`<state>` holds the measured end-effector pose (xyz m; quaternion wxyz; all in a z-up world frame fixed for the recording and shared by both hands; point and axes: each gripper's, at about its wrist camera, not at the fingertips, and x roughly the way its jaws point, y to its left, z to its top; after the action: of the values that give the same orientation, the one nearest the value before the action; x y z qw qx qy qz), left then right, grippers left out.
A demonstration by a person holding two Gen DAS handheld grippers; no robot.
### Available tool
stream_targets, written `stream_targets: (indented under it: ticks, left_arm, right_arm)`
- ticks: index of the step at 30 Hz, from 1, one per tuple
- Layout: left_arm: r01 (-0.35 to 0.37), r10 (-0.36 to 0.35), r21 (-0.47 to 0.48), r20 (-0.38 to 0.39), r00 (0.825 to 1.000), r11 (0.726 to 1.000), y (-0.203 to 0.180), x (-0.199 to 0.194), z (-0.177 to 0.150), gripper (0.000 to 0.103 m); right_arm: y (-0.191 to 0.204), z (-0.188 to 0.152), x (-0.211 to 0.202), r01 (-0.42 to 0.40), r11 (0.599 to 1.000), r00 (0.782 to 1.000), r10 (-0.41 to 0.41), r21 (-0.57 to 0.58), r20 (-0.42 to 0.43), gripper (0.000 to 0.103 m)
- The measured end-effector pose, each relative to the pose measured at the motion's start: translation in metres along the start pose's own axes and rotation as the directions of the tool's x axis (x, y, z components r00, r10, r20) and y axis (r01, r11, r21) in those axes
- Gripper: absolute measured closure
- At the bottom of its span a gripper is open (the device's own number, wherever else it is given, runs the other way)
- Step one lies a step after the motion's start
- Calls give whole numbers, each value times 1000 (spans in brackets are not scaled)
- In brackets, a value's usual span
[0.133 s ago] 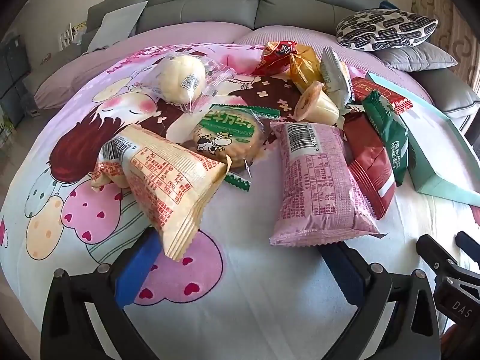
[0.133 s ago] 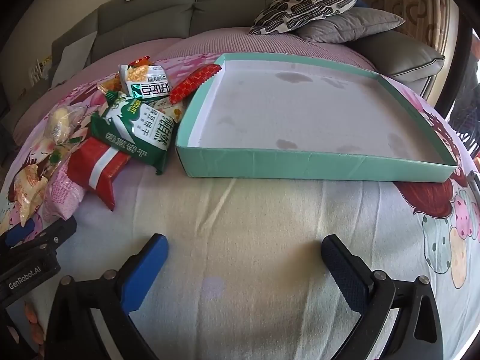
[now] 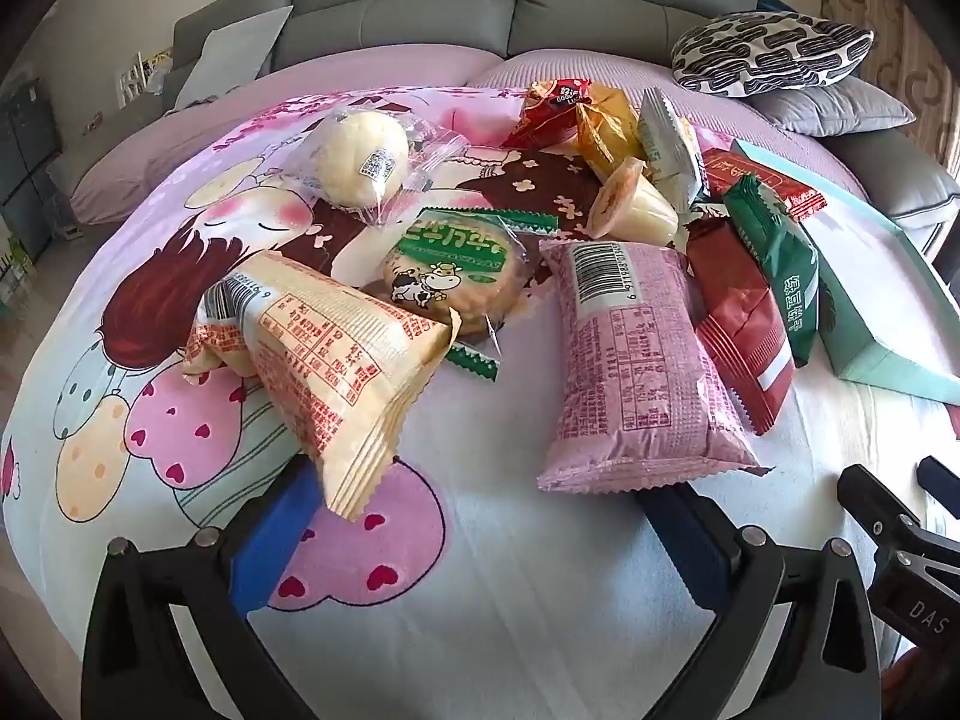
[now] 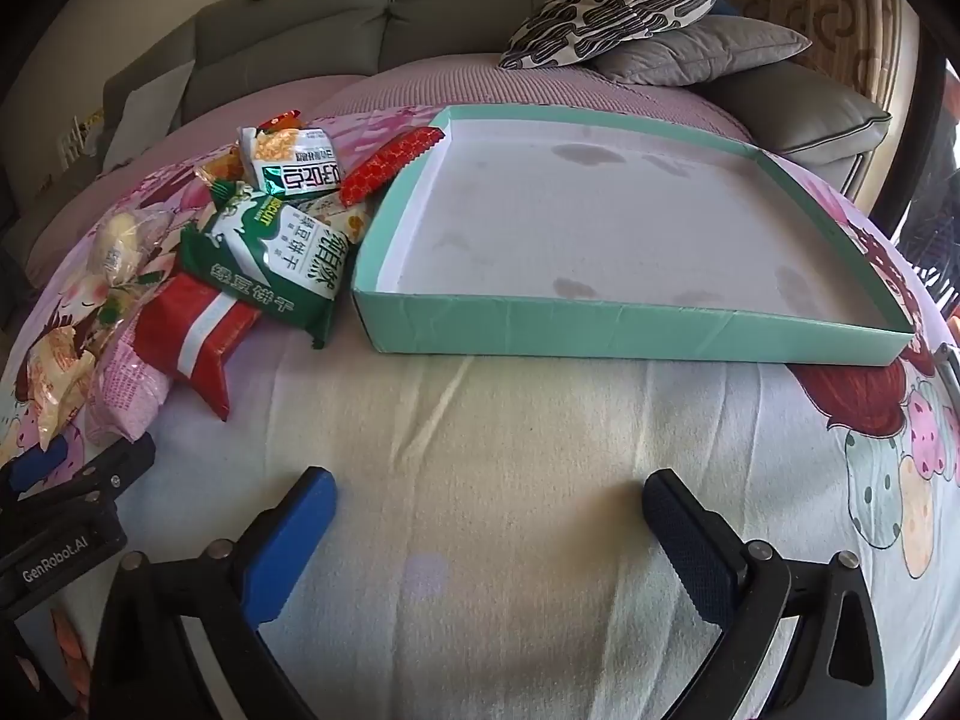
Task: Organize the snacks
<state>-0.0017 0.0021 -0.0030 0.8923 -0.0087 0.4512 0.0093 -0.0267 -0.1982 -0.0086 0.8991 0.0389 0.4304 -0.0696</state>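
Several snack packs lie in a heap on the bed. My left gripper (image 3: 480,516) is open and empty, just short of a cream pack (image 3: 336,354) and a pink pack (image 3: 630,354). Behind them lie a round green-label biscuit (image 3: 450,276), a white bun in clear wrap (image 3: 360,162), a red pack (image 3: 744,318) and a green pack (image 3: 780,258). My right gripper (image 4: 489,528) is open and empty over bare sheet, in front of an empty teal tray (image 4: 600,330). The green pack (image 4: 282,258) and red pack (image 4: 198,336) lie left of the tray.
A patterned pillow (image 4: 618,0) and a grey pillow (image 4: 702,54) sit behind the tray by the grey headboard (image 3: 510,6). The other gripper shows at the right edge of the left wrist view (image 3: 900,540) and the left edge of the right wrist view (image 4: 66,510).
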Motion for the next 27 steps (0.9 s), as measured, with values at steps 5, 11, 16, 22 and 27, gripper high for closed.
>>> stream_targets:
  ticks: [5, 11, 16, 22, 27]
  left_arm:
    - [-9, 9, 4, -7, 1000, 1000, -9, 0, 5, 0]
    - [-11, 11, 5, 1, 1000, 1000, -8, -1, 2, 0]
    - [3, -4, 16, 2, 1000, 1000, -5, -1, 0, 0]
    - [20, -21, 25, 71, 997, 999, -6, -4, -3, 0]
    - [55, -55, 7, 125, 991, 998, -5, -9, -3, 0]
  right_arm:
    - [1, 0, 0, 2, 1000, 1000, -2, -1, 0, 0]
    - [0, -1, 0, 3, 1000, 1000, -3, -1, -2, 0]
    - [1, -1, 0, 5, 1000, 1000, -5, -1, -2, 0]
    - [1, -1, 1, 4, 1000, 1000, -4, -1, 9, 0]
    - [2, 0, 2, 5, 1000, 1000, -5, -2, 12, 0]
